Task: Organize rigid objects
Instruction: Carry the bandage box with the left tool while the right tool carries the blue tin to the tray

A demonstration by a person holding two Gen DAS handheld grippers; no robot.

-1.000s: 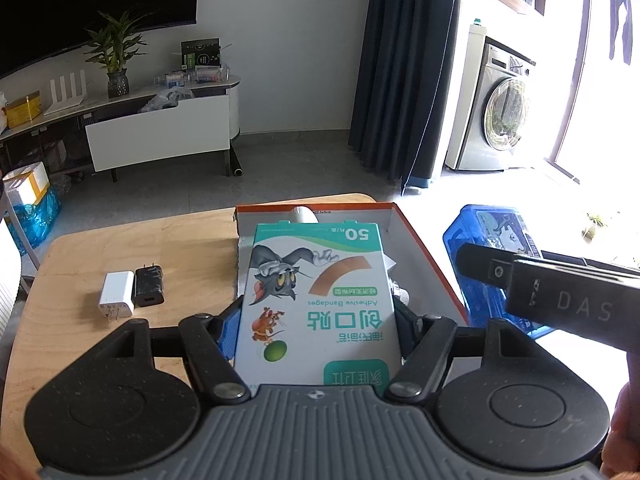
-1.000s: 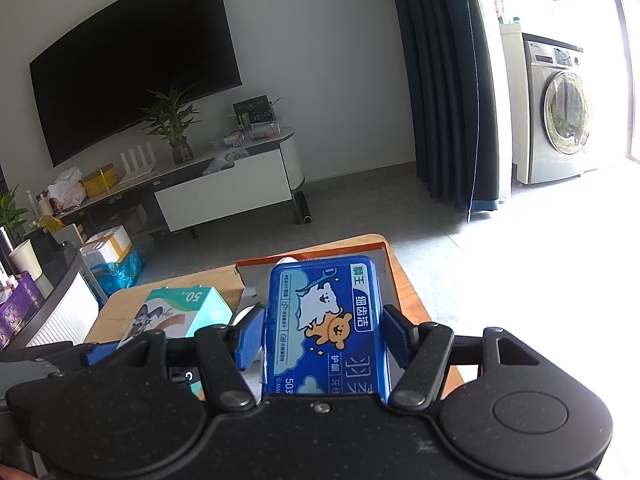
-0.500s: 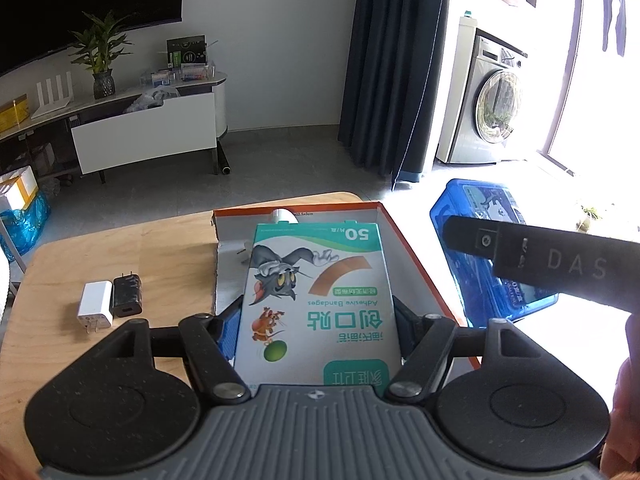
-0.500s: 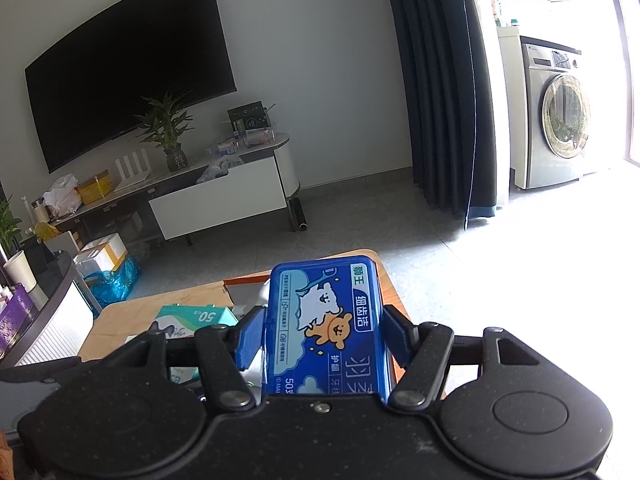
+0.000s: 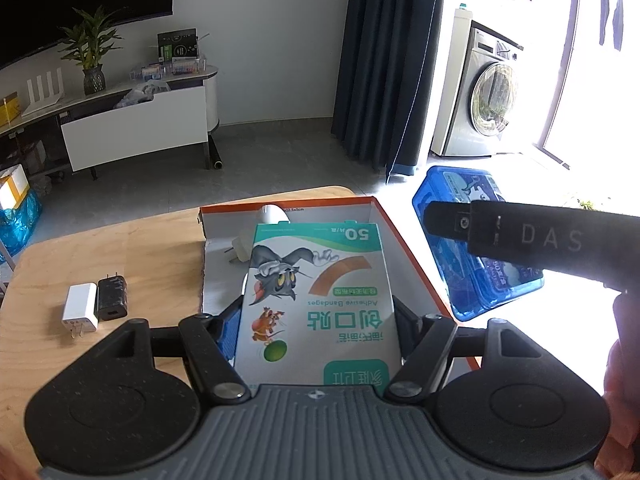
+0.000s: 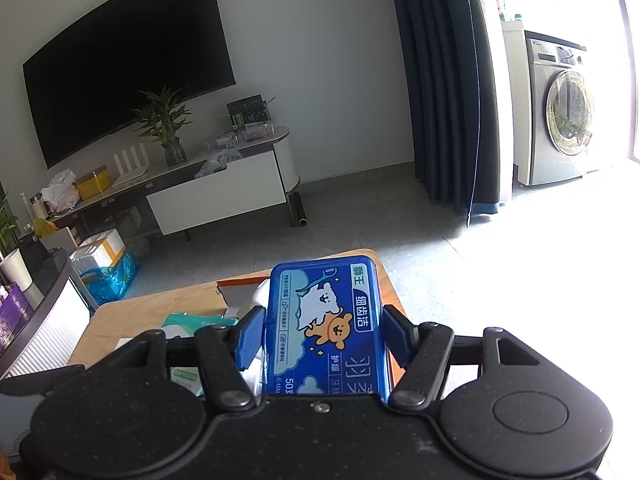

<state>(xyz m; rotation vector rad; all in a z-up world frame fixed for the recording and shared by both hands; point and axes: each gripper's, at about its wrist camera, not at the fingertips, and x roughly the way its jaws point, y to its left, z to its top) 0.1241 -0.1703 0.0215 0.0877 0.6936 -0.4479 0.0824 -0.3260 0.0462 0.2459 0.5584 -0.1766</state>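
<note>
My left gripper (image 5: 316, 316) is shut on a green-and-white bandage box (image 5: 316, 292) and holds it over the orange-rimmed open cardboard box (image 5: 404, 240) on the wooden table (image 5: 120, 248). A white plug (image 5: 240, 246) and a white rounded object (image 5: 273, 213) lie in the box. My right gripper (image 6: 322, 332) is shut on a blue floss-pick case (image 6: 324, 320), held above the table to the right of the box; the case also shows in the left wrist view (image 5: 476, 248). The bandage box shows in the right wrist view (image 6: 196, 322).
A white charger (image 5: 80, 306) and a black charger (image 5: 113, 297) lie side by side on the table's left part. Beyond the table are grey floor, a TV stand (image 5: 136, 136), a dark curtain and a washing machine (image 5: 480, 108).
Both grippers have risen and tilted a little. The right gripper with the blue case has moved right and away from the bandage box. Both grips hold.
</note>
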